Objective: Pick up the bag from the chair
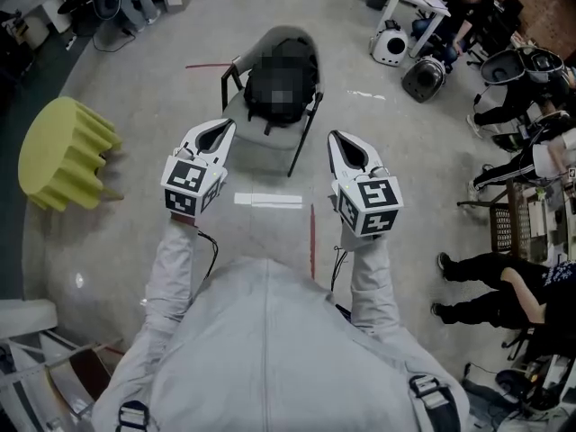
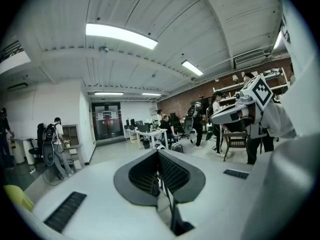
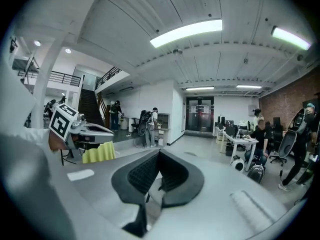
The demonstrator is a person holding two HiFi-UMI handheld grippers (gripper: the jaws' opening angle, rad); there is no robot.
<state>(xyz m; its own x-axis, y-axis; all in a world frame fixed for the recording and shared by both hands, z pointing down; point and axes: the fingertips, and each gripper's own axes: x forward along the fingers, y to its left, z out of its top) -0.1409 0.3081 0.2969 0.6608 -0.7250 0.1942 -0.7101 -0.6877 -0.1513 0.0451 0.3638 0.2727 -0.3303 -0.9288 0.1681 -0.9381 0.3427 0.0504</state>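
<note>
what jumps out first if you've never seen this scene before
A black backpack sitting on the grey shell chair at top centre draws the eye first. Below it, the left hand-held gripper and right hand-held gripper, white with marker cubes, point toward it, both shut and empty. A yellow ridged stool stands at left.

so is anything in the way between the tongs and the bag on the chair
Nothing visible. The left tongs and right tongs, both shut and empty, are held short of the chair, whose open front faces them. The bag sits uncovered on its seat. Only a flat tape strip lies on the floor between.
</note>
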